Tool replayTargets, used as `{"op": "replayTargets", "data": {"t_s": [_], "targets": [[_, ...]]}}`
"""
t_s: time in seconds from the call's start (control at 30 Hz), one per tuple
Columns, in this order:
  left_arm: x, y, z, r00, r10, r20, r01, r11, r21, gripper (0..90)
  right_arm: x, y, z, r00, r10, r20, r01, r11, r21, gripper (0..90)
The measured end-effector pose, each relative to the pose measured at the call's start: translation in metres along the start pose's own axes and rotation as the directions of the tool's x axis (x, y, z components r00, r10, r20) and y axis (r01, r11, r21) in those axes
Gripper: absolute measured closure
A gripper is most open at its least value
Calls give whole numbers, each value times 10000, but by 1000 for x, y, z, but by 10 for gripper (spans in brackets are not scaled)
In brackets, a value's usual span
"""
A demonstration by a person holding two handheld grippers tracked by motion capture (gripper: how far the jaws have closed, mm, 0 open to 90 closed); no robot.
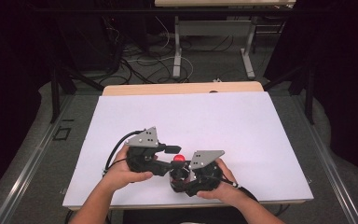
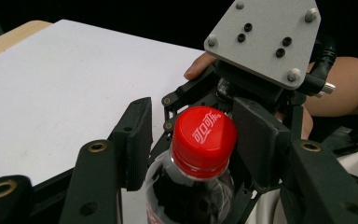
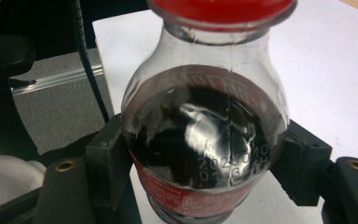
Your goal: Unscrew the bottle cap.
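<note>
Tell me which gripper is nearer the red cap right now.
Left. The left gripper has its jaws either side of the red cap, with a gap showing on one side. The right gripper is lower, clamped on the bottle body below the cap.

I count one bottle (image 1: pixel 178 170) of dark drink, at six o'clock on the board, with one red cap (image 2: pixel 204 136). I see two grippers, the left gripper (image 1: pixel 168 157) and the right gripper (image 1: pixel 179 179), two hands, two grey three-cornered plates and one white board (image 1: pixel 191 121).
</note>
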State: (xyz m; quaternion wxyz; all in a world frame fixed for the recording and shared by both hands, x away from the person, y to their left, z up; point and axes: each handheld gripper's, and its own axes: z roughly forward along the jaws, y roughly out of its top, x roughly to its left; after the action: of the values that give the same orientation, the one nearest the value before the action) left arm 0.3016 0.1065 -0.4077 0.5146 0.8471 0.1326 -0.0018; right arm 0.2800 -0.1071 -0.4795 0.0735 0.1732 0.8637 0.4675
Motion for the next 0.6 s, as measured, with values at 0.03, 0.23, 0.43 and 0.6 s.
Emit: {"op": "replayTargets", "data": {"t_s": [0.03,0.23,0.43,0.6], "targets": [[0,-1,1,10000,-18,86,19,10000,-61,508,0,0,0,10000,-7,11,7,10000,-3,295],[-3,-1,4,9999,72,86,-69,9997,-254,603,0,0,1,10000,30,43,-29,9999,-137,295],[-16,0,10,9934,-56,-1145,40,9999,-143,612,-2,-1,1,9996,264,136,-264,9996,36,295],[-29,7,18,9606,-782,-2669,761,9969,-183,614,-4,-1,1,9963,570,636,-568,9984,-51,296]]}}
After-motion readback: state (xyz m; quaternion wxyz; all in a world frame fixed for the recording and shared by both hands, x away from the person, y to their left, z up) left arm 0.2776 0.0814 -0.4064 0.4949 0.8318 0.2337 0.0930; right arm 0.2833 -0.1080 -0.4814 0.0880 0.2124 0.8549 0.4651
